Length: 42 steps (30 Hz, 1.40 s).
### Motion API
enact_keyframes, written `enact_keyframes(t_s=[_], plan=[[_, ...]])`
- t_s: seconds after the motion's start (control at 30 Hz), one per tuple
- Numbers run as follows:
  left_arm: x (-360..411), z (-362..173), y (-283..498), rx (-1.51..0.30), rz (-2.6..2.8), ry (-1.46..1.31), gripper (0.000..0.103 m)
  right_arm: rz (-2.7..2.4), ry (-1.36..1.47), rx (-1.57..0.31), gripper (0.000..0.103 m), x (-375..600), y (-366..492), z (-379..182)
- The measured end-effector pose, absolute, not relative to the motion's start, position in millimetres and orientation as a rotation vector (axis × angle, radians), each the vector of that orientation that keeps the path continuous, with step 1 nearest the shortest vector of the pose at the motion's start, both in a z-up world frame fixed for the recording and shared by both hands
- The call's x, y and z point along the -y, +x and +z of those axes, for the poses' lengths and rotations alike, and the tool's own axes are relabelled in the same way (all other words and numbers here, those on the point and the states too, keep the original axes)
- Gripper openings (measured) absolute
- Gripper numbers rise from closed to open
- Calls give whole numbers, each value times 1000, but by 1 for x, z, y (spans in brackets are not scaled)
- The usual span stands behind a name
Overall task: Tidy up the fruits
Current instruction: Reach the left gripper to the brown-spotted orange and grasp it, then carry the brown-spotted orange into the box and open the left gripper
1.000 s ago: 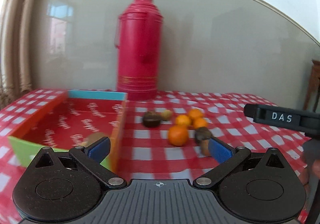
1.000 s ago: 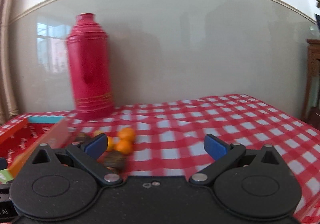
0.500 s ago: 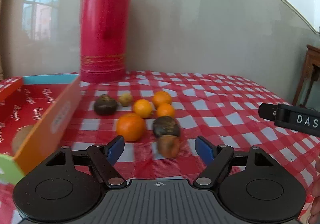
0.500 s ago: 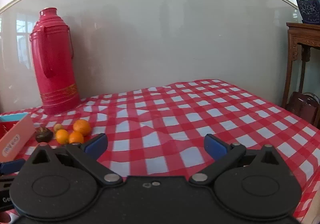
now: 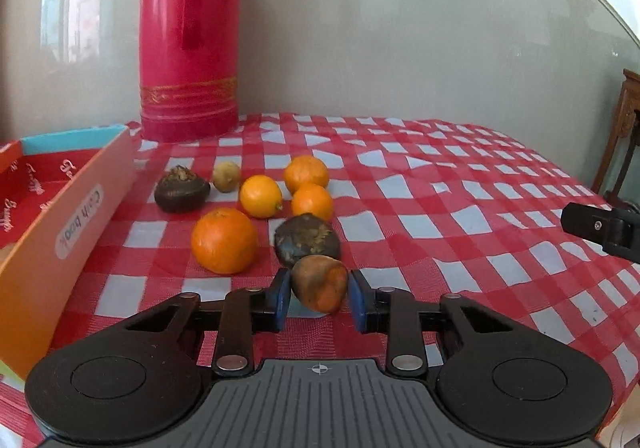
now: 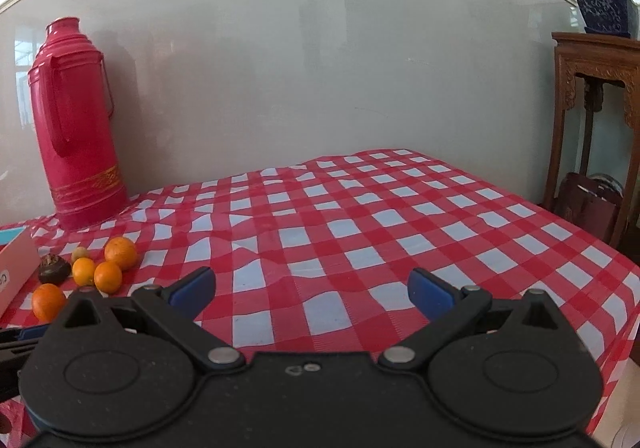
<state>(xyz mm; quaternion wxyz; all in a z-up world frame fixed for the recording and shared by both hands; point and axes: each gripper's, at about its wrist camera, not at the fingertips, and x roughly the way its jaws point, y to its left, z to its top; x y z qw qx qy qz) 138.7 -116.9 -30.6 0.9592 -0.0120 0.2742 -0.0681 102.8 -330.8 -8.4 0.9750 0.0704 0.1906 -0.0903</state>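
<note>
In the left wrist view my left gripper (image 5: 319, 298) has its blue pads on either side of a brown-orange fruit (image 5: 319, 282) on the checked cloth, closed to about its width. Behind it lie a dark fruit (image 5: 307, 239), a large orange (image 5: 224, 240), several smaller oranges (image 5: 261, 195), another dark fruit (image 5: 182, 190) and a small yellowish fruit (image 5: 226, 177). An orange-walled box (image 5: 68, 216) with a red inside stands at the left. My right gripper (image 6: 312, 290) is open and empty over bare cloth, right of the fruits (image 6: 116, 252).
A tall red thermos (image 5: 190, 36) stands at the back by the wall, also in the right wrist view (image 6: 76, 128). A wooden stand (image 6: 596, 88) with a potted plant is beyond the table's right edge. Part of the right tool (image 5: 604, 228) shows at the right.
My left gripper has moved forward to the fruits and narrowed its jaws around the brown-orange fruit. My right gripper has swung right and back, away from the fruits.
</note>
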Motion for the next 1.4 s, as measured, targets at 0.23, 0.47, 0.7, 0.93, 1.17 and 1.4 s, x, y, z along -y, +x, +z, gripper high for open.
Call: enact_keyframes(t_s=[0.23,0.47,0.7,0.93,1.17,1.4], plan=[[97,-16,121,-486,-115,-21,31,-138,143,-386,97,311,106,-6],[48,5,100,-389,-23,-50,31,-65,121,-387,97,270,110,-3],[-12,13,87,-365,85,-77,31,10,84,-386,97,224,111,-1],[-61,11,80,-366,179,-96,31,95,23,-389,97,181,114,-4],[-79,11,68,-307,260,-79,98,163,-41,-377,97,154,112,-5],[-90,9,64,-329,270,-71,98,182,-80,-372,97,143,114,-5]])
